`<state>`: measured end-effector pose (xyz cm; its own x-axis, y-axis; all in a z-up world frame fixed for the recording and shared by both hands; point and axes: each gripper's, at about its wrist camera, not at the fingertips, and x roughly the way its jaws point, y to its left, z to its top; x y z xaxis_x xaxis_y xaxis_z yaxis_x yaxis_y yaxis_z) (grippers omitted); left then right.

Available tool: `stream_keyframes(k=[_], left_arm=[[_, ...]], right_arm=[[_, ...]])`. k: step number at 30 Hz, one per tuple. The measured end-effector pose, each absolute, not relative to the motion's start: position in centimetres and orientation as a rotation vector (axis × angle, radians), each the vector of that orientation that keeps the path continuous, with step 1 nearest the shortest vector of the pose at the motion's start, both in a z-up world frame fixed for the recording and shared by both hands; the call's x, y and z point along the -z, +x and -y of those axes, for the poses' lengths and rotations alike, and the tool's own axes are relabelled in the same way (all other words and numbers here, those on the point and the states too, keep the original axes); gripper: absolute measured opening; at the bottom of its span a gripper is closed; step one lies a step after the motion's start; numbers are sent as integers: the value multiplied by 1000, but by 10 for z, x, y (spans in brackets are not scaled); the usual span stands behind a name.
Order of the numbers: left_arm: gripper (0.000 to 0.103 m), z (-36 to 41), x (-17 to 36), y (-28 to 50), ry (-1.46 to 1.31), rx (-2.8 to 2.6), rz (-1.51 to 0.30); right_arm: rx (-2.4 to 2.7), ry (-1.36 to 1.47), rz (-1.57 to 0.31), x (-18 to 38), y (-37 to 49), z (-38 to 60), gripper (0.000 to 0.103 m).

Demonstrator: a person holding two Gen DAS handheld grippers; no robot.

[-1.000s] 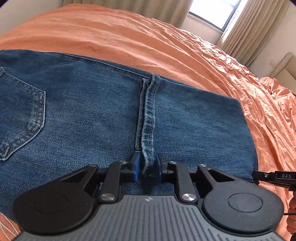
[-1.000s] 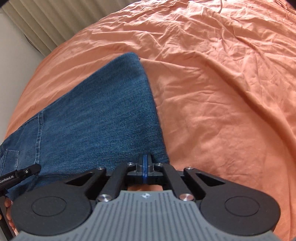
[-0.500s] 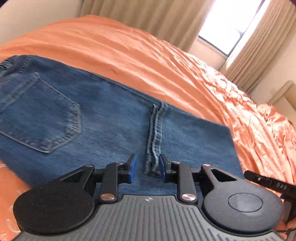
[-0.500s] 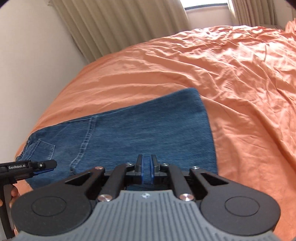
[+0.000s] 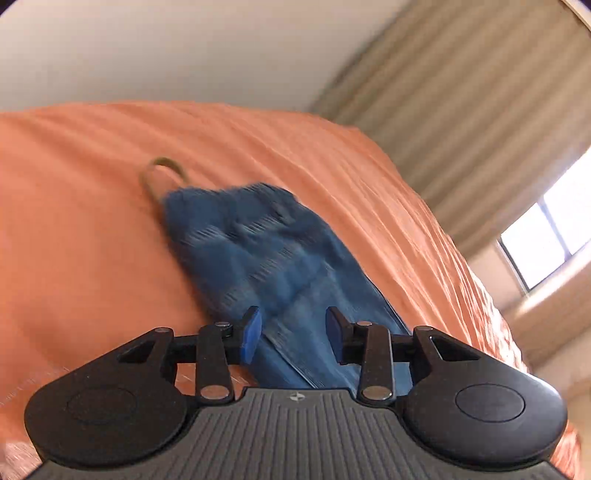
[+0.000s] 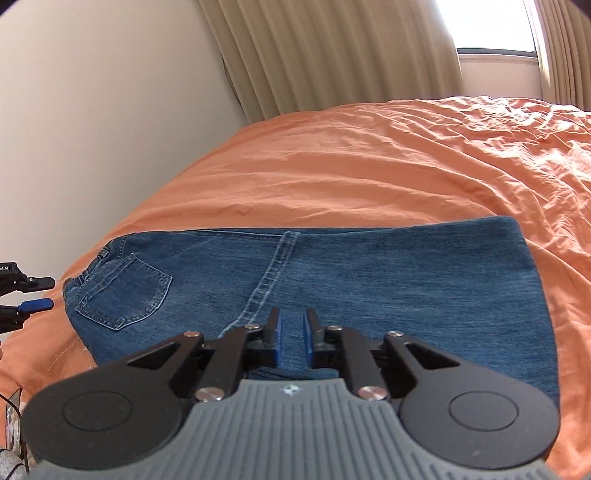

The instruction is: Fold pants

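Observation:
Blue jeans (image 6: 369, 280) lie folded flat on the orange bed sheet (image 6: 369, 166), back pocket (image 6: 125, 291) at the left, a seam running down the middle. My right gripper (image 6: 291, 332) hovers at their near edge. Its jaws are opening, a narrow gap between the blue pads, and denim shows through the gap unpressed. In the blurred left wrist view the jeans (image 5: 258, 258) stretch away lengthwise. My left gripper (image 5: 291, 332) is over their near end with its jaws opening wide and nothing pinched. The left gripper (image 6: 40, 294) also shows at the left edge of the right wrist view.
An olive-green loop (image 5: 162, 173) lies on the sheet at the far end of the jeans. A pale wall (image 6: 92, 110) borders the bed on the left. Curtains (image 6: 314, 55) and a bright window (image 6: 495, 26) stand behind. Rumpled sheet (image 6: 535, 147) spreads to the right.
The left gripper let go of the jeans' seam, opened wide and swung and rolled leftward. The right gripper's pads parted from the denim edge as it lifted and drew back.

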<state>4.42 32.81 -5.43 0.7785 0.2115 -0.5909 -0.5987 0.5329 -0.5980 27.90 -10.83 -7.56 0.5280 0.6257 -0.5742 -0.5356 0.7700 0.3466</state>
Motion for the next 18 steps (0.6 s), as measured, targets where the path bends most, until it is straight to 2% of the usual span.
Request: stream_keyframes(k=[3,8,11,14,18], left_arm=[[49,-359,73,35,-982,-544,-436],[50,-396,115,38,-1166,-540,-373],[50,-406,137,50,-1213,-527,-373],[55,-411,151,60,-1229,-514,-351],[51,-417,163,71,-1225,-529,-343]], right_arm=[[-709,121,-732,78,281,91,9],[-737,86,-747,85,291,64,9],[-751,71,-763,90,294,53,9],[-759,43,-807,99,298,43,9],[-742,-14,-922,123,304,31,8]])
